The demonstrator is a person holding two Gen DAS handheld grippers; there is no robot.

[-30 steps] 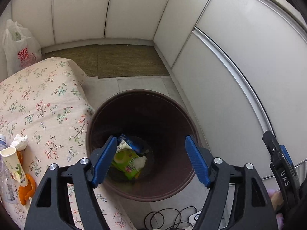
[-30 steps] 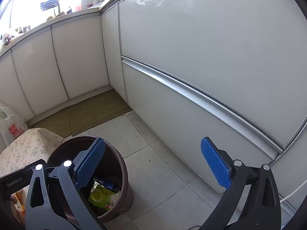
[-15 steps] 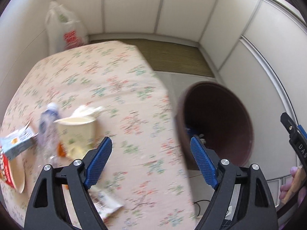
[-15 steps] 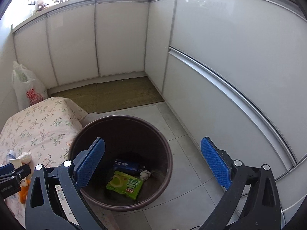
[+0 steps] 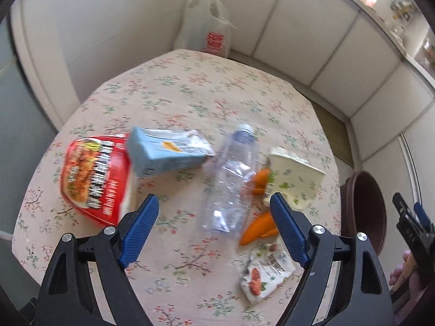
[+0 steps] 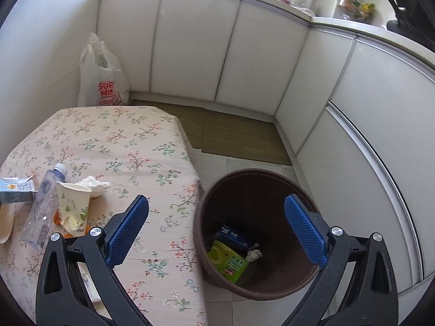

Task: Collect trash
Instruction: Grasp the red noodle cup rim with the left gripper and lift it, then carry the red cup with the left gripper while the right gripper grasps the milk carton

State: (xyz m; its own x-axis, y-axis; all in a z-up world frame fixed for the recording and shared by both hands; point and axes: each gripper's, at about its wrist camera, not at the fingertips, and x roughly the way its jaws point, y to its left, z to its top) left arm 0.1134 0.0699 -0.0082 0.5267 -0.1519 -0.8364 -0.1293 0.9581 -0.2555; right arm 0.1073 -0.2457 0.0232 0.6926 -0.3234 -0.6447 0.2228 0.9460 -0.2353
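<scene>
Brown plastic walls of the bin (image 6: 255, 244) already enclose a few collected pieces: a green wrapper (image 6: 227, 262), a dark blue packet (image 6: 233, 236) and a crumpled white wad (image 6: 254, 255) lie on its bottom. That is the finished share, and it looks like the smaller one. Most of the trash remains on the floral-clothed bench (image 5: 190, 87) beside the bin: a red instant-noodle lid (image 5: 92, 174), a light blue carton (image 5: 165, 152) on its side and touching that lid, a clear plastic bottle (image 5: 231, 179) lying flat, a paper cup (image 5: 296, 176) tipped over just beside it, orange scraps (image 5: 258, 229) between and below the two, and a small snack sachet (image 5: 266, 274) nearest the camera. A crumpled tissue (image 6: 93, 183) sits behind the cup.

The left gripper (image 5: 214, 231) hangs over this litter with its jaws spread wide, having just opened a little further, and nothing lies between them. The right gripper (image 6: 214, 231) points toward the gap between bench edge and bin, jaws likewise spread and empty. Judging by what is left, the next pick would most likely be the bottle or the orange scraps, which lie nearest the left jaws
</scene>
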